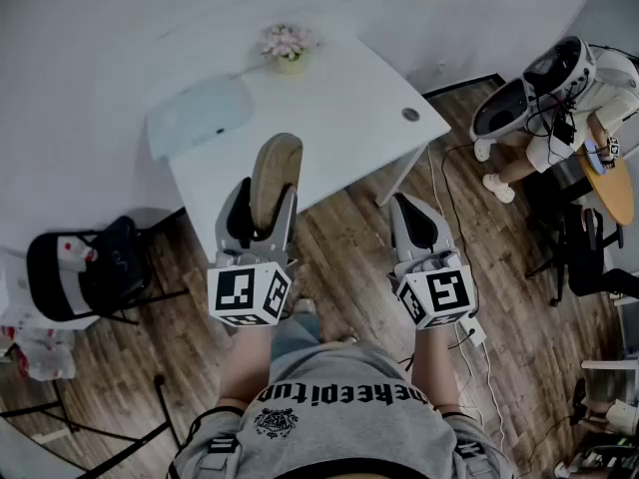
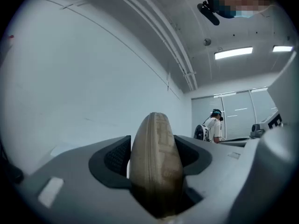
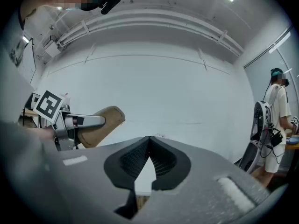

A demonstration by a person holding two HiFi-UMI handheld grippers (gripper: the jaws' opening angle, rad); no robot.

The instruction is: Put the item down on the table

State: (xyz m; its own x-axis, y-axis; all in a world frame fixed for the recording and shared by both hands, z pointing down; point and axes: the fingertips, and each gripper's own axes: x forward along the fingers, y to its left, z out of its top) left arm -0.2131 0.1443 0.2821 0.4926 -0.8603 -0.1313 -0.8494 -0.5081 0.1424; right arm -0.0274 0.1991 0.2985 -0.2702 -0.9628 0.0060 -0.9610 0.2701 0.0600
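Note:
A tan slipper (image 1: pixel 277 171) stands on edge between the jaws of my left gripper (image 1: pixel 268 205), which is shut on it, held up over the near edge of the white table (image 1: pixel 344 118). In the left gripper view the slipper (image 2: pixel 156 171) fills the gap of the left gripper (image 2: pixel 154 143), with both pads against its sides. My right gripper (image 1: pixel 411 218) hangs to the right, over the wooden floor, shut with nothing in it; its jaw tips meet in the right gripper view (image 3: pixel 149 139). That view also shows the slipper (image 3: pixel 100 125) at the left.
On the table stand a small flower pot (image 1: pixel 288 50) at the back, a pale blue mat (image 1: pixel 200 116) on the left and a cable hole (image 1: pixel 410 115) on the right. A black chair (image 1: pixel 90 272) is at the left, seated legs and cables (image 1: pixel 559 108) at the right.

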